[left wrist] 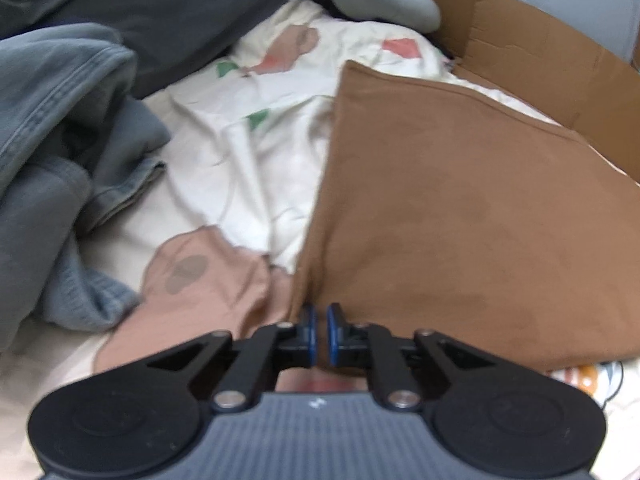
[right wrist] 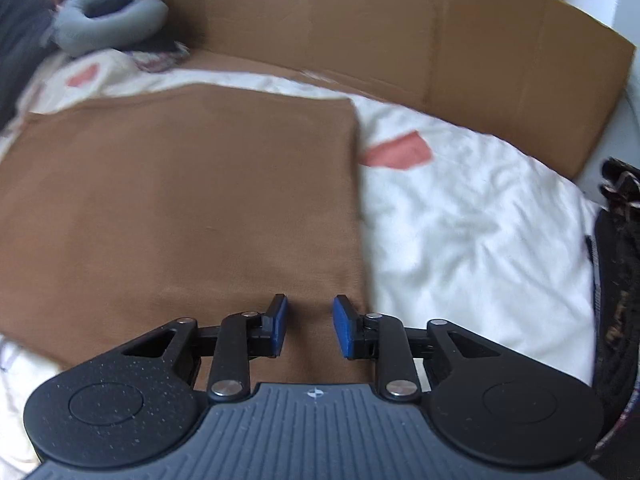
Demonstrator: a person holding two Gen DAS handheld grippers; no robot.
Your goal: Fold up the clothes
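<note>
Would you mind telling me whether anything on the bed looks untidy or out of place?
The brown garment lies flat and squared off, so nothing is wrong there. What stands out is the heap of grey clothes, crumpled at the left in the left wrist view, and the cardboard standing along the bed's far edge.

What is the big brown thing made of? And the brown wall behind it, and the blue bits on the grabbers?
The brown garment looks like soft, matte knit cloth, probably cotton: it lies flat with a stitched hem. The wall looks like cardboard: stiff, dull brown, with fold creases. The blue pads look like rubber or soft plastic, though that's hard to tell.
</note>
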